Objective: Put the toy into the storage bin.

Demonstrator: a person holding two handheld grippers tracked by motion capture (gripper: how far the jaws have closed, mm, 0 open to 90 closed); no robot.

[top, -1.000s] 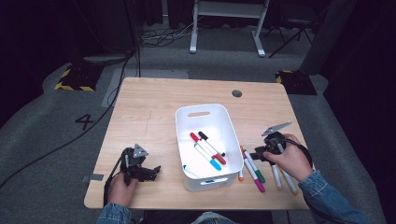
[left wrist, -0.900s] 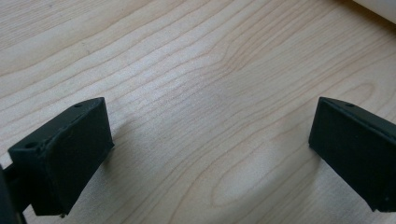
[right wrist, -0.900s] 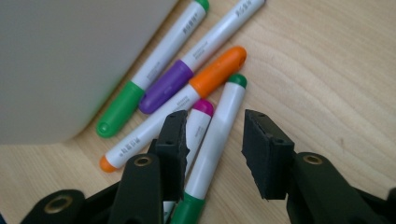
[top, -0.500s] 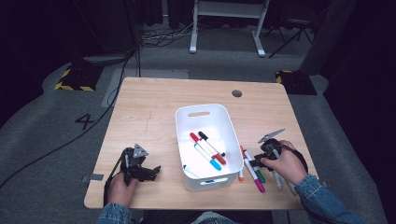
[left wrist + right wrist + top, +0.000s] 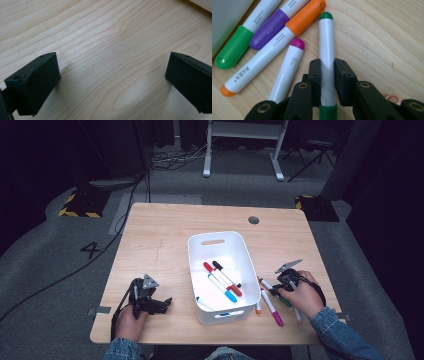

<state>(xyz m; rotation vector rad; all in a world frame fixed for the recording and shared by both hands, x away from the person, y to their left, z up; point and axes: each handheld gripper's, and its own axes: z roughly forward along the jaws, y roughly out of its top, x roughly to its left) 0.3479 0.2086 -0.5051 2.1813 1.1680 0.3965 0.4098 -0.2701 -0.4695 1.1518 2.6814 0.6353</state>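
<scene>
A white marker with green ends lies on the wooden table, and my right gripper has just been closing on it; both pads now press on its barrel. The high view places that gripper low over the loose markers to the right of the white bin. Orange, magenta, purple and green-capped markers lie close beside the held one. My left gripper rests open on bare wood at the table's front left.
Several markers lie inside the bin, whose wall stands close to the loose markers. The table's front edge is near both hands. A round cable hole sits at the back right.
My right hand has come down and toward the front onto the loose markers. The left hand has stayed where it was.
</scene>
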